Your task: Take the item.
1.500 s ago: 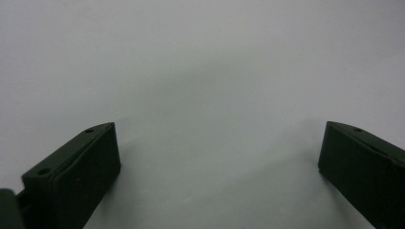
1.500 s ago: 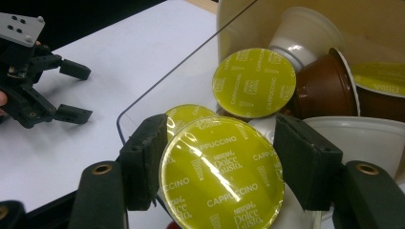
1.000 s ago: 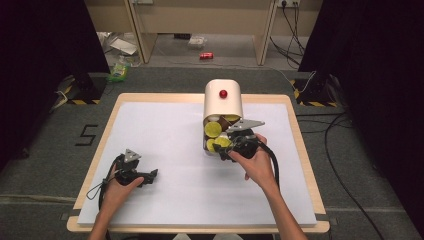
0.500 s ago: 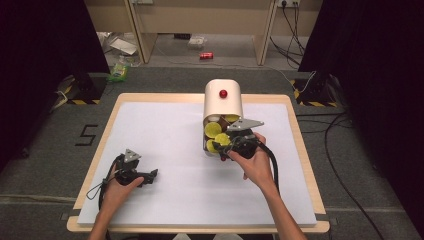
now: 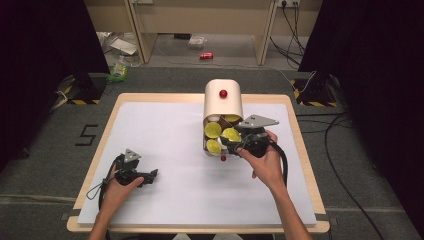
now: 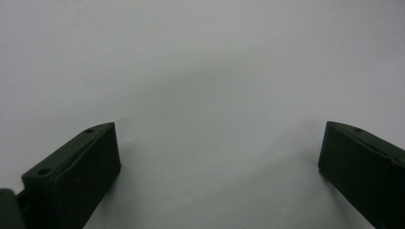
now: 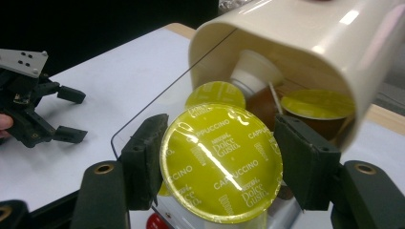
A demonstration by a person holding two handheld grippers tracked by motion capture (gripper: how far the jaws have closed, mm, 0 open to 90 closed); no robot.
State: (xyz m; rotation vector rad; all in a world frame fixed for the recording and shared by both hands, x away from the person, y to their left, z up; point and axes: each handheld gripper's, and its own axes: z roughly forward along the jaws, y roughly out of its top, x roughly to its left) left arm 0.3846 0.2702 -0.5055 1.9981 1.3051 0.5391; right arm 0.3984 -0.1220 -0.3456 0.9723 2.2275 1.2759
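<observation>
A cream container (image 5: 223,102) with a red knob (image 5: 223,93) lies on its side on the white table, its mouth toward me. Yellow-lidded coffee capsules (image 5: 212,130) sit in the mouth. My right gripper (image 5: 234,141) is at that mouth, shut on one capsule (image 5: 231,134). In the right gripper view the jaws (image 7: 222,131) press both sides of the capsule (image 7: 220,162), whose lid reads Cappuccino, just before the container (image 7: 296,33). My left gripper (image 5: 151,176) rests open on the table at the front left, its jaws (image 6: 219,138) wide apart with nothing between them.
A clear lid panel (image 7: 157,105) lies under the container's mouth. A small red ball (image 5: 223,158) sits on the sheet just in front of it. The wooden table edge (image 5: 300,145) runs to the right of my right hand. Cables and litter lie on the floor beyond.
My right gripper has drawn up a little at the container's mouth with the yellow capsule in it. The left gripper has stayed where it was.
</observation>
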